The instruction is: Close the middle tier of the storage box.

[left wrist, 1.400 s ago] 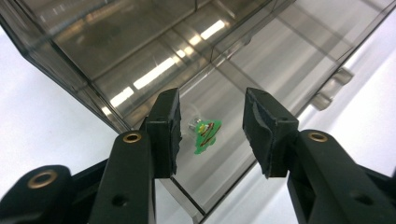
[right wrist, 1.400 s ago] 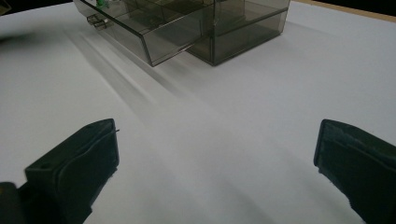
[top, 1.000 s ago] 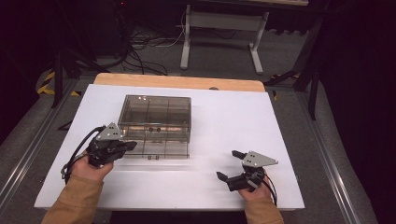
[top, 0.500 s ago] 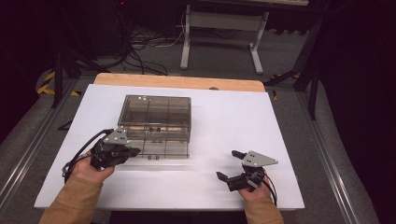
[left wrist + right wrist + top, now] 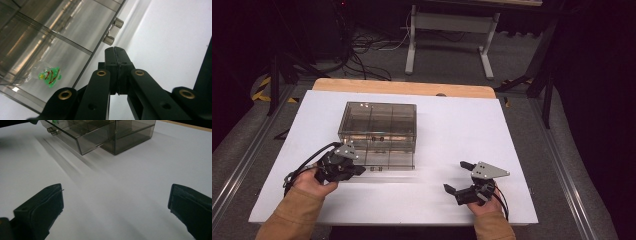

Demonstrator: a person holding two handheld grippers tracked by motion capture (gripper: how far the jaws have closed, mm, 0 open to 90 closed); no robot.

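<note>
Green trinket (image 5: 50, 75) in drawer (image 5: 75, 37) blurred; drawer cut by edge.

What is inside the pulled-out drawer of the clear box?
In the drawer lies one small green toy with red and yellow marks, seen through the smoky wall. Dividers split the drawer; the other compartments look empty, but reflections and the shut left gripper hide parts of them.

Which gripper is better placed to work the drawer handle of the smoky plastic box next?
Left. The left gripper, jaws shut, sits just short of the drawer handle of the box. The right gripper rests open on the white table, well away.
</note>
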